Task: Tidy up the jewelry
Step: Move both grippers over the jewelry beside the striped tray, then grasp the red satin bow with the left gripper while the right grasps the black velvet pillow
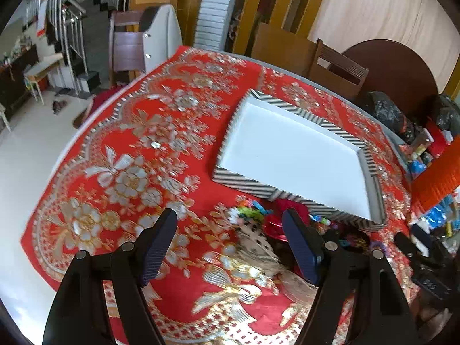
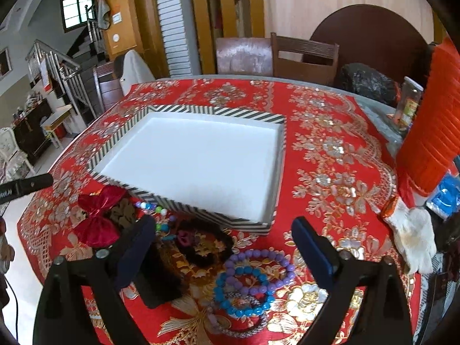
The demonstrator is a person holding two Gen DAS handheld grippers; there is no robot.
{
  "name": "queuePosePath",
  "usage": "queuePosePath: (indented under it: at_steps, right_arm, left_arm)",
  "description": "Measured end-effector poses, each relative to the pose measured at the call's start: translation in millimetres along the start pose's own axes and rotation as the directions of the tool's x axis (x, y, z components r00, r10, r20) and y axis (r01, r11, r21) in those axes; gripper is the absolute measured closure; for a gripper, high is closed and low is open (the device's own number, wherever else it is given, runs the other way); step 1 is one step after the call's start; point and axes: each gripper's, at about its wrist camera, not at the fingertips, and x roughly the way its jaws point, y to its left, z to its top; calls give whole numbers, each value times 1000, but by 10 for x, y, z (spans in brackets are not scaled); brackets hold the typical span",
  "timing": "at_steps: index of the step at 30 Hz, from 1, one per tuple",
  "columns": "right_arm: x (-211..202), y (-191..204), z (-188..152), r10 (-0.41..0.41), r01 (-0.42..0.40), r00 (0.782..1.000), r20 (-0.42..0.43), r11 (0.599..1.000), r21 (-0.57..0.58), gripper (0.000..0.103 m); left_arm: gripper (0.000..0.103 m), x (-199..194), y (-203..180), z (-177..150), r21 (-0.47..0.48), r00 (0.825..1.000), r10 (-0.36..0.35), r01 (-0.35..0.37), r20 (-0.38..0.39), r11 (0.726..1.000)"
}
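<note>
Both tools hover over the red floral tablecloth, jaws spread wide, nothing between them: left gripper and right gripper alike. The striped box, white inside, sits mid-table. Just in front of it lies the jewelry: purple bead bracelet, blue bead bracelet, red bow, dark scrunchie

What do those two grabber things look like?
Both the left gripper and the right gripper are black plastic frames with round silver bolts. Their fingers are flat paddles with dark blue ribbed pads. No sleeves show.
</note>
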Motion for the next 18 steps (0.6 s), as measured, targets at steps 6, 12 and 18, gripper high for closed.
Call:
queuePosePath:
  at_steps: [6, 12, 18]
  right_arm:
    - [-1, -75, 6, -13, 13, 1000, -9, 1000, 14, 12]
    - [20, -185, -11, 1, 0, 1000, -31, 999, 44, 12]
    - [65, -159, -34, 14, -13, 999, -47, 999, 38, 12]
  left_arm:
    - [24, 157, -265, -68, 26, 994, -69, 72, -81, 997]
    - [24, 329, -432, -67, 27, 987, -94, 98, -131, 995]
    - [24, 428, -457, -58, 16, 983, -97, 101, -153, 995]
